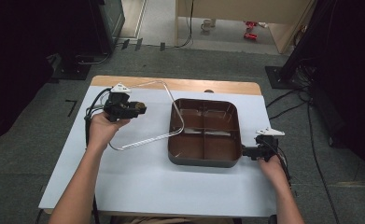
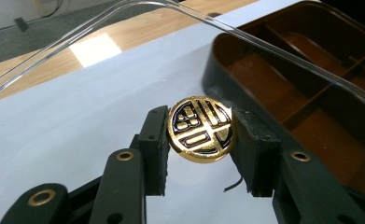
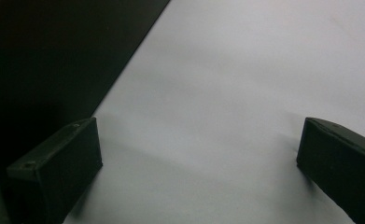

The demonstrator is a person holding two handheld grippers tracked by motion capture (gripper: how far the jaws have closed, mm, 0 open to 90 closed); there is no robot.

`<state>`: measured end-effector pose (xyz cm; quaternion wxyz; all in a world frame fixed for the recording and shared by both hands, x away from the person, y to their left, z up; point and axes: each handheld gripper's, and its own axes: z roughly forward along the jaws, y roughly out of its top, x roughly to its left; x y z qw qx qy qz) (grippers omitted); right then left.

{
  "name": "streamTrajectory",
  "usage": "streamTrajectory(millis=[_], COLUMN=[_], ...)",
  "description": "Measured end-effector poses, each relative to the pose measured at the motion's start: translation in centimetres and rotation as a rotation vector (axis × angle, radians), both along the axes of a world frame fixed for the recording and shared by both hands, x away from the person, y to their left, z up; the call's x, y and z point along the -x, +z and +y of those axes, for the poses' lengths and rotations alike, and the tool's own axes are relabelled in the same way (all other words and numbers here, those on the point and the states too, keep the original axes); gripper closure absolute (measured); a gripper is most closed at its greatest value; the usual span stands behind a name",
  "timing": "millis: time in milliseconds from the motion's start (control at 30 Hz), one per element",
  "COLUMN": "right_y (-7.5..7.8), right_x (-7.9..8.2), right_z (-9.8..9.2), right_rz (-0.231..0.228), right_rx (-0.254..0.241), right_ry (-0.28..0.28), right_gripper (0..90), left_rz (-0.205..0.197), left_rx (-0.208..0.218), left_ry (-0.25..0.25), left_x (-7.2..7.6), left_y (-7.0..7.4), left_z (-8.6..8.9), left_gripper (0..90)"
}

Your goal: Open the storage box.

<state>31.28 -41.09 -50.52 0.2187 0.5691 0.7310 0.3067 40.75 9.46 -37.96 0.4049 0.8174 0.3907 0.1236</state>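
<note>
Left gripper [image 1: 140, 110] raised, jaws clamped, right gripper [image 1: 243, 151] low, seemingly open

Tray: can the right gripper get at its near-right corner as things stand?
Probably yes. The right gripper sits open right beside the tray, nothing between them. The clear lid leans on the tray's left side, held by the left gripper at its gold knob.

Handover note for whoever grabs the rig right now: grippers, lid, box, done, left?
Left gripper: shut on the gold knob of the clear lid, held tilted, one edge over the box's left rim.
Right gripper: open, nothing between the jaws, low over the white table beside the box's right side.
Brown box: four compartments, all look empty, uncovered.
Done: lid gripped by its knob.
Left: probably either set the lid squarely on the box or lay it aside; I can't tell which.
</note>
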Motion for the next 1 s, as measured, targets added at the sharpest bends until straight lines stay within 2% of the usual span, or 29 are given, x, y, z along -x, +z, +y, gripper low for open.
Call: streamTrajectory(millis=[233,567,700,767,800,833,867,900,933,1000], right_y=[0.0,0.0,0.0,0.0,0.0,0.0,0.0,0.0,0.0,0.0], right_x=[0.0,0.0,0.0,0.0,0.0,0.0,0.0,0.0,0.0,0.0], right_z=[0.0,0.0,0.0,0.0,0.0,0.0,0.0,0.0,0.0,0.0], right_rz=[0.0,0.0,0.001,0.001,0.001,0.001,0.001,0.001,0.001,0.001], right_rx=[0.002,0.001,0.001,0.001,0.001,0.001,0.001,0.001,0.001,0.001], right_ry=[0.002,0.001,0.001,0.001,0.001,0.001,0.001,0.001,0.001,0.001], right_gripper=[0.0,0.0,0.0,0.0,0.0,0.0,0.0,0.0,0.0,0.0], left_rz=[0.003,0.042,0.059,0.066,0.066,0.076,0.076,0.091,0.091,0.107], left_rx=[0.006,-0.006,-0.004,-0.031,-0.031,-0.047,-0.047,-0.057,-0.057,-0.074], left_ry=[0.051,0.143,0.164,0.171,0.171,0.176,0.176,0.176,0.176,0.18], left_x=[-0.6,-1.9,-2.4,-2.8,-2.8,-3.1,-3.1,-3.4,-3.4,-4.0], left_y=[-0.6,-3.3,-4.4,-5.5,-5.5,-6.4,-6.4,-7.1,-7.1,-8.1], left_z=[2.0,4.7,5.4,5.4,5.4,5.5,5.5,5.5,5.5,5.4], left_gripper=[59.0,59.0,58.9,58.9,58.9,59.0,58.9,58.9,58.9,58.9])
